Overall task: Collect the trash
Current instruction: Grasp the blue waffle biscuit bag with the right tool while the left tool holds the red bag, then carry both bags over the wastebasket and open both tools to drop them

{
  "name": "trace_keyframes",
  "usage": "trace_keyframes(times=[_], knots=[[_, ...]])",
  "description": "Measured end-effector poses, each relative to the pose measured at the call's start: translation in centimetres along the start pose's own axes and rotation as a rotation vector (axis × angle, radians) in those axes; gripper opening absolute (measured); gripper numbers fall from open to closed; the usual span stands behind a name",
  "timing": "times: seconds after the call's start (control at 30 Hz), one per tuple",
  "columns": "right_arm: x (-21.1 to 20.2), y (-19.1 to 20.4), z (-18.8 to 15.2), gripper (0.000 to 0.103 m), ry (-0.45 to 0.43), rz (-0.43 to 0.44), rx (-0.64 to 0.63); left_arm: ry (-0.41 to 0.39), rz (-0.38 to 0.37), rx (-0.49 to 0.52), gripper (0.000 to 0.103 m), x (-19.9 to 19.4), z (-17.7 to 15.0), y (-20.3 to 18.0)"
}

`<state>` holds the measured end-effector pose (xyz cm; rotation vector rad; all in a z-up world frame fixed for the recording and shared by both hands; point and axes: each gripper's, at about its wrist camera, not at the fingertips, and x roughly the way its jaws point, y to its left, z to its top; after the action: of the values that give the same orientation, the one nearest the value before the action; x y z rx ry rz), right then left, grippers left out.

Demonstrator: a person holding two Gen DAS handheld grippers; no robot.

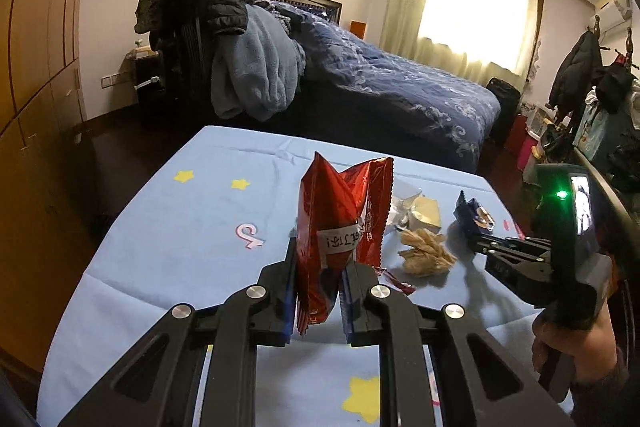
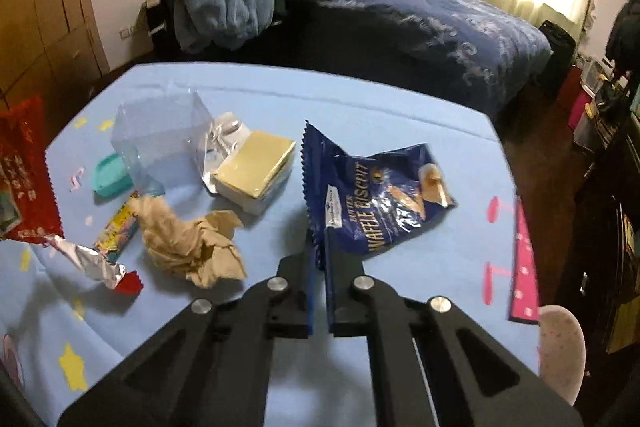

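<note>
My left gripper (image 1: pixel 318 267) is shut on a red snack bag (image 1: pixel 340 219) and holds it upright above the blue star-print tablecloth (image 1: pixel 180 227); the bag also shows at the left edge of the right wrist view (image 2: pixel 24 179). My right gripper (image 2: pixel 318 251) is shut on the corner of a blue waffle biscuit bag (image 2: pixel 376 195), seen from the left wrist view (image 1: pixel 474 217) at the right. On the cloth lie a crumpled brown tissue (image 2: pixel 188 243), a yellow box with foil wrapper (image 2: pixel 252 167), a clear plastic box (image 2: pixel 160 143), a foil red wrapper (image 2: pixel 100 267) and a candy wrapper (image 2: pixel 116 231).
A teal lid (image 2: pixel 110 173) lies by the clear box. A pink strip (image 2: pixel 522 263) lies at the table's right edge, with a pale round stool (image 2: pixel 560 347) beside it. A bed with a blue quilt (image 1: pixel 380 79) and a clothes-piled chair (image 1: pixel 208 27) stand beyond.
</note>
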<state>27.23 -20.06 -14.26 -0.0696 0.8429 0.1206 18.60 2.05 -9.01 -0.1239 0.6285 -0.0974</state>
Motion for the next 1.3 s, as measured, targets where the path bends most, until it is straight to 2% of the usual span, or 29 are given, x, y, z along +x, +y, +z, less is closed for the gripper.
trace_keyframes(times=[0.23,0.5,0.9,1.17,1.3], knots=[[-4.5,-3.7,-3.0,0.006,-0.023,0.098,0.135,-0.017,-0.051,0.048,0.019,-1.8,-0.4,-3.0],[-10.0,-5.9,-7.7,0.006,-0.089,0.175,0.239,-0.016,-0.084,0.113,0.019,-3.1,-1.4,-7.0],[-17.7,-10.2,-11.3,0.006,-0.218,0.189,0.326,-0.039,-0.170,0.201,0.020,-4.7,-1.3,-12.3],[-22.2,-12.5,-13.0,0.006,-0.304,0.143,0.355,-0.085,-0.241,0.257,0.023,-6.6,-0.8,-15.9],[-23.8,-13.7,-13.9,0.006,-0.331,0.092,0.367,-0.090,-0.291,0.285,0.024,-7.1,-0.6,-18.2]])
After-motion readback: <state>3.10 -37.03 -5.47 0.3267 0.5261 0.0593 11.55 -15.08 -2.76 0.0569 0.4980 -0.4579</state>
